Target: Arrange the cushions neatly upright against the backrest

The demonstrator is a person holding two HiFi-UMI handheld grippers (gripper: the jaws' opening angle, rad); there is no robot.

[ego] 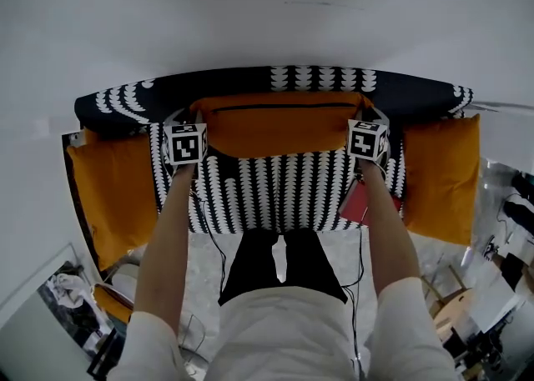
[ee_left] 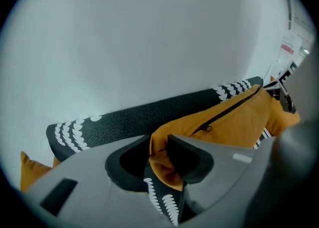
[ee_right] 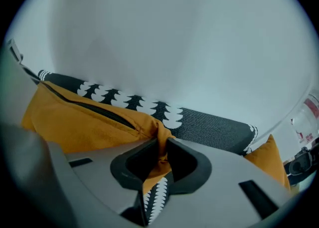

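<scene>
centre of frame: a rectangular orange fabric cushion (ego: 279, 125) stands against the black-and-white patterned backrest (ego: 317, 79). the right gripper (ee_right: 162, 161) pinches one corner, while the left gripper (ee_left: 157, 158) has its jaws slack around the other. the orange side cushions (ego: 113, 183) seem to be still waiting.

The sofa seat (ego: 275, 192) is black with rows of white leaf-shaped marks. Its backrest (ego: 225, 84), across the upper middle of the frame, is plain charcoal with the same white marks at both ends and at top centre. The middle cushion (ego: 279, 125) is mustard orange with a dark zip line. The left cushion (ego: 113, 187) and right cushion (ego: 442, 175) are plain orange. Each marker cube (ego: 185, 142) shows black squares on white. The left gripper (ee_left: 158, 147) and right gripper (ee_right: 161, 144) are pale grey with black fingers (ee_right: 187, 167). The wall (ego: 267, 4) is off-white. A red object (ego: 357, 202) lies at centre right. The person's shirt (ego: 284, 338) is white and the trousers (ego: 284, 267) are black.
</scene>
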